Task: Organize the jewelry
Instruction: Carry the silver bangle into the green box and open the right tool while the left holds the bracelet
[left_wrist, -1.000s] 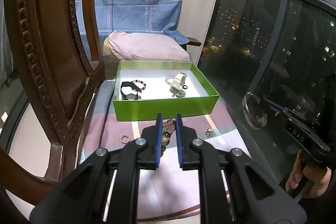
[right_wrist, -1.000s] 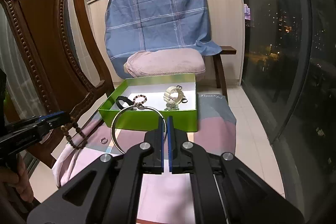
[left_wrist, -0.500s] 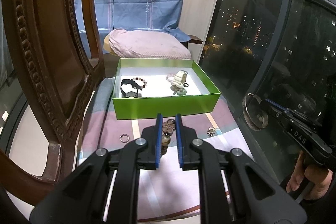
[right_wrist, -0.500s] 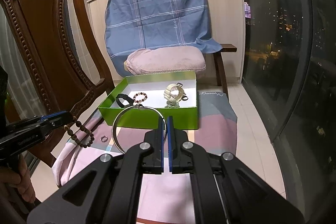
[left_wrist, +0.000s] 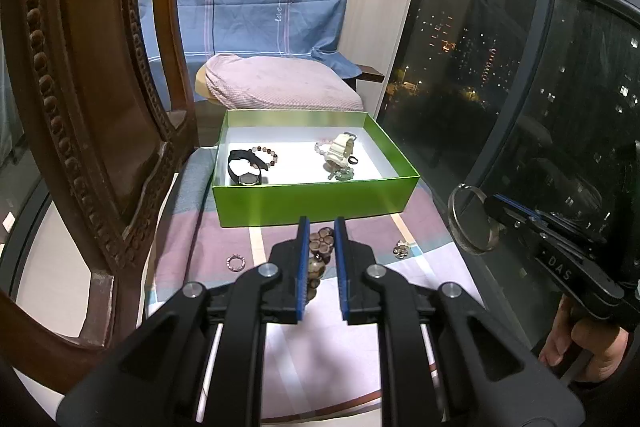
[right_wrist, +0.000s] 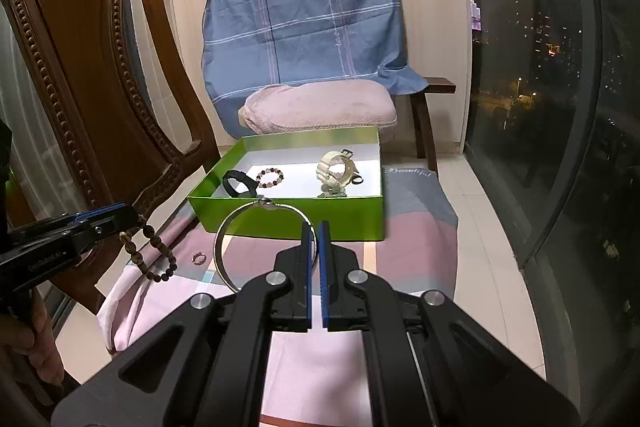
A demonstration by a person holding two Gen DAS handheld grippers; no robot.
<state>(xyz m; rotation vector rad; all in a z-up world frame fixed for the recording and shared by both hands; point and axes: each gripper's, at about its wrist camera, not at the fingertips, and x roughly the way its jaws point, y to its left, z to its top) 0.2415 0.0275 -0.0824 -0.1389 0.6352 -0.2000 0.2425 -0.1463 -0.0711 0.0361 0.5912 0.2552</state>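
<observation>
My left gripper (left_wrist: 319,227) is shut on a brown bead bracelet (left_wrist: 319,251), which hangs from it in the right wrist view (right_wrist: 154,253). My right gripper (right_wrist: 315,227) is shut on a silver bangle (right_wrist: 240,227), also seen at the right of the left wrist view (left_wrist: 472,223). Both are held above the cloth, in front of a green box (left_wrist: 312,203) with a white floor. The box holds a black watch (left_wrist: 244,167), a bead bracelet (left_wrist: 266,155), a cream watch (left_wrist: 340,151) and a green trinket (left_wrist: 344,175).
A small ring (left_wrist: 235,262) and a small charm (left_wrist: 400,247) lie on the pink and grey cloth (left_wrist: 192,243) in front of the box. A carved wooden chair (left_wrist: 80,87) stands close on the left. A pillow (left_wrist: 280,87) lies behind the box; a dark window (left_wrist: 520,87) is right.
Both grippers have drawn back and up a little from the box, each keeping its piece. The bead bracelet swings slightly under the left gripper.
</observation>
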